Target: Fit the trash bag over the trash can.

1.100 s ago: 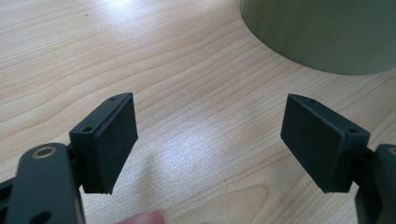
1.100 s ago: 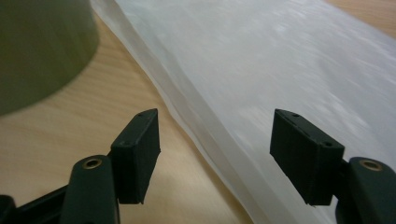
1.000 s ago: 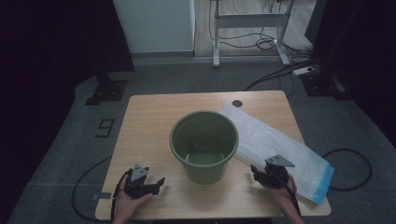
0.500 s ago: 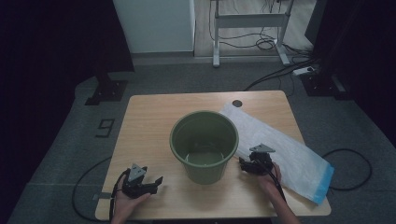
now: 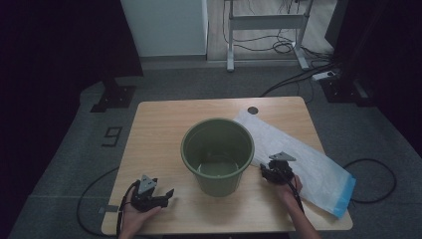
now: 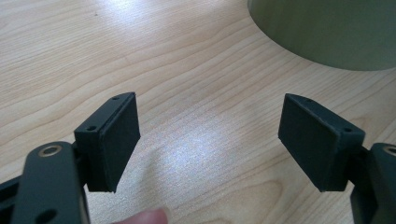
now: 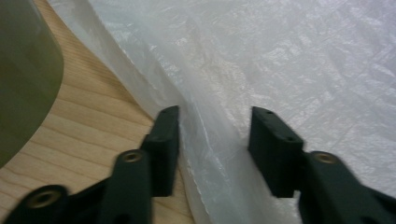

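A green bucket (image 5: 217, 153) stands upright and empty in the middle of the wooden table (image 5: 164, 124). A white plastic bag with a blue end (image 5: 303, 162) lies flat to its right. My right gripper (image 5: 272, 171) is at the bag's near edge beside the bucket. In the right gripper view its jaws stand partly open (image 7: 214, 144) astride a raised fold of the bag (image 7: 280, 70), with the bucket wall (image 7: 23, 79) at left. My left gripper (image 5: 161, 195) rests near the table's front left, wide open (image 6: 208, 135) over bare wood, the bucket's base (image 6: 327, 28) ahead.
A small dark round hole (image 5: 253, 110) sits in the table near its far edge. Cables trail from both grippers off the table's front. A metal desk frame (image 5: 263, 30) and floor cables lie beyond the table.
My right gripper has moved left and forward from the table's front right onto the bag's edge beside the bucket. The left gripper has stayed put.
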{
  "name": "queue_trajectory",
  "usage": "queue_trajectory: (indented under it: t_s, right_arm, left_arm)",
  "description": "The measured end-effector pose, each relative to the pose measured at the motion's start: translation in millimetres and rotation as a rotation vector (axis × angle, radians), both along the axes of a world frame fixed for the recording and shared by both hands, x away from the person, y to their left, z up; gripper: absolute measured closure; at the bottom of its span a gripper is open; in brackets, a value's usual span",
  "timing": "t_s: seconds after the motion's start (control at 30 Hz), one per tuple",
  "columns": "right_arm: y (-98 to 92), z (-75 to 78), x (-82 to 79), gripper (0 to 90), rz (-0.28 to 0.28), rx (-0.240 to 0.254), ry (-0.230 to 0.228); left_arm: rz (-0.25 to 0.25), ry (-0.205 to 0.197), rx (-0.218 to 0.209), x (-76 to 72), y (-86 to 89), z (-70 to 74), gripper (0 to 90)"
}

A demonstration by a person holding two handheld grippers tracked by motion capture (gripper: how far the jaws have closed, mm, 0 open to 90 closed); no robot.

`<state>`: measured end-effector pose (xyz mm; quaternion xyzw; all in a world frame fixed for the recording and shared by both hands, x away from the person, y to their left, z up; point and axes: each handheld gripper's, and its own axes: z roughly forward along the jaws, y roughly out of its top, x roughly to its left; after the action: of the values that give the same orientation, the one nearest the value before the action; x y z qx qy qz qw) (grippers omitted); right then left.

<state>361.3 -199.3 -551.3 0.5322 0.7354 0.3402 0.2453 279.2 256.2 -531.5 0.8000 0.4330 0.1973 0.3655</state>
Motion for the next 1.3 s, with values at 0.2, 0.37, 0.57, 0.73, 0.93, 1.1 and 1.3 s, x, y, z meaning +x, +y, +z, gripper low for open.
queue_trajectory:
  t_s: [0.2,0.37,0.57,0.73,0.93,1.1,1.3]
  right_arm:
    - [-3.7,0.6,0.3,80.4,0.015,-0.017,-0.006]
    - [-9.4,0.1,1.6,88.4,0.011,0.015,0.001]
    - [-29.5,12.7,-5.0,88.8,-0.023,0.169,-0.063]
    - [-40.0,37.2,-14.6,88.8,-0.017,0.243,-0.146]
    - [-52.3,68.5,-23.7,88.9,-0.029,0.347,-0.233]
    - [-57.5,96.0,-32.6,88.9,-0.02,0.376,-0.309]
    - [-60.9,134.8,-46.9,88.9,0.007,0.422,-0.396]
  left_arm:
    - [0.0,0.007,0.011,0.4,-0.5,-1.9,20.4]
    - [0.0,0.008,0.018,0.5,-1.3,-2.3,20.4]
    - [0.001,0.012,0.021,1.1,-1.1,-3.7,20.4]
    - [-0.004,0.01,0.027,0.3,-3.4,-3.0,20.4]
    - [-0.005,0.013,0.031,0.4,-4.1,-4.1,20.4]
    - [-0.004,0.013,0.031,0.3,-4.1,-4.1,20.3]
    - [-0.005,0.013,0.032,-0.2,-4.8,-4.1,20.3]
